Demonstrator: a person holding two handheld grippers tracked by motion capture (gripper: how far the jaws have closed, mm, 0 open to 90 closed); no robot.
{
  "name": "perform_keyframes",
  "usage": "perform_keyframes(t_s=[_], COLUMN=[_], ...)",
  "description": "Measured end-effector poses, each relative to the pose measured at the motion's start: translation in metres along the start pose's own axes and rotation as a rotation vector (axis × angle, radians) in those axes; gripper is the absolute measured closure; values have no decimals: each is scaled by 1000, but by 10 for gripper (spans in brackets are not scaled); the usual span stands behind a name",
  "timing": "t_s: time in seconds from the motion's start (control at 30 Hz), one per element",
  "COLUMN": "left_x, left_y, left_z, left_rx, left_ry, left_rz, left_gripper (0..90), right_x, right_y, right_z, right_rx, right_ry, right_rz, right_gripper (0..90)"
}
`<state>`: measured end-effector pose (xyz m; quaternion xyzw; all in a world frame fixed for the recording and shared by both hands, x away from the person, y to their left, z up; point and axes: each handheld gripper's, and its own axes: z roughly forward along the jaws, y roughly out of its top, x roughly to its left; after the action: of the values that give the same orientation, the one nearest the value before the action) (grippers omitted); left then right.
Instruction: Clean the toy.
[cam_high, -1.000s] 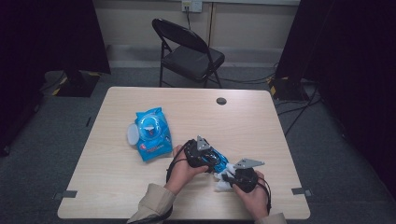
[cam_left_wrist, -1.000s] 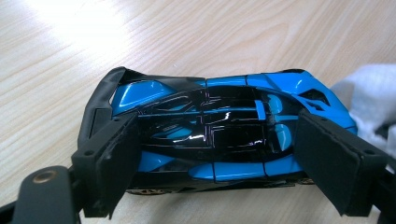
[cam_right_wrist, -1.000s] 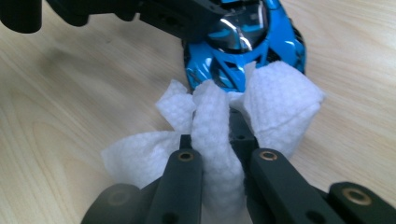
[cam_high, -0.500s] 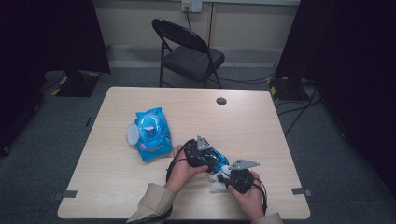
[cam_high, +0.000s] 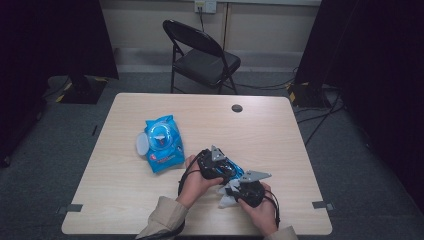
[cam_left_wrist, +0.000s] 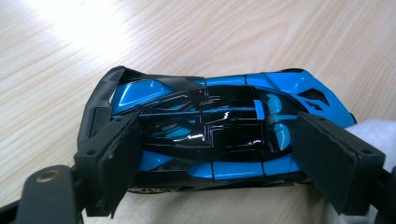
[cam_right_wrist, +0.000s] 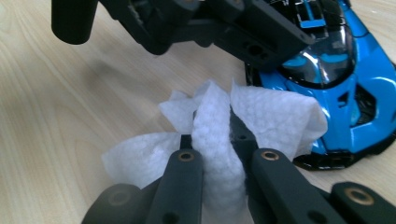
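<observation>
The blue toy car (cam_left_wrist: 219, 135) rests on the wooden table (cam_high: 280, 130), near the person's edge and slightly right of centre in the high view. The left gripper (cam_high: 220, 167) has its jaws set wide, one pad (cam_left_wrist: 114, 163) against each flank of the car, clamping the body across its width; the rear wing and the nose project beyond the pads on either side. The right gripper (cam_high: 240, 192) has its jaws drawn together on a crumpled white wipe (cam_right_wrist: 219, 135), which bulges up between them and spreads outward to both sides. In the right gripper view, the wipe lies against the car's nose, touching its front edge, and the left gripper's black frame crosses the top of the picture in front of the car's roof, hiding most of the cabin. The two grippers stand just beside each other. Farther left on the table, well apart from the car, lies a blue wipes packet (cam_high: 162, 142) with its round white lid (cam_high: 142, 144) flipped open to the side; the printing on its label is too small to read. A dark round cable port (cam_high: 237, 108) sits near the table's far edge. Beyond the table stands a black folding chair (cam_high: 202, 57), with cables (cam_high: 320, 112) trailing over the grey floor at the right.
</observation>
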<state>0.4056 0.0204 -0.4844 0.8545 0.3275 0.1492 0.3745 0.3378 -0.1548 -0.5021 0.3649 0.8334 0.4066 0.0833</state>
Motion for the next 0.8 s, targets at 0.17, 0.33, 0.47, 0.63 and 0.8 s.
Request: perform_keyframes(t_s=[0.17,0.33,0.47,0.63,0.8], left_x=[0,0,0,0,-1], left_y=[0,0,0,-1,0], left_z=[0,0,0,0,0], left_rx=[0,-7,-8,-10,-3], left_ry=[-3,-2,2,1,0], left_rz=[-1,-3,2,-1,-3], left_gripper=[161,161,161,161,161], right_x=[0,-8,-22,-41,-52], right_y=[2,4,4,0,-4], right_z=[-3,-18,-36,-57,-57], right_rx=[-14,-39,-85,-179,-213], right_ry=[38,26,7,-63,-143], right_rz=[4,27,74,126,160], right_gripper=[854,854,855,855,855])
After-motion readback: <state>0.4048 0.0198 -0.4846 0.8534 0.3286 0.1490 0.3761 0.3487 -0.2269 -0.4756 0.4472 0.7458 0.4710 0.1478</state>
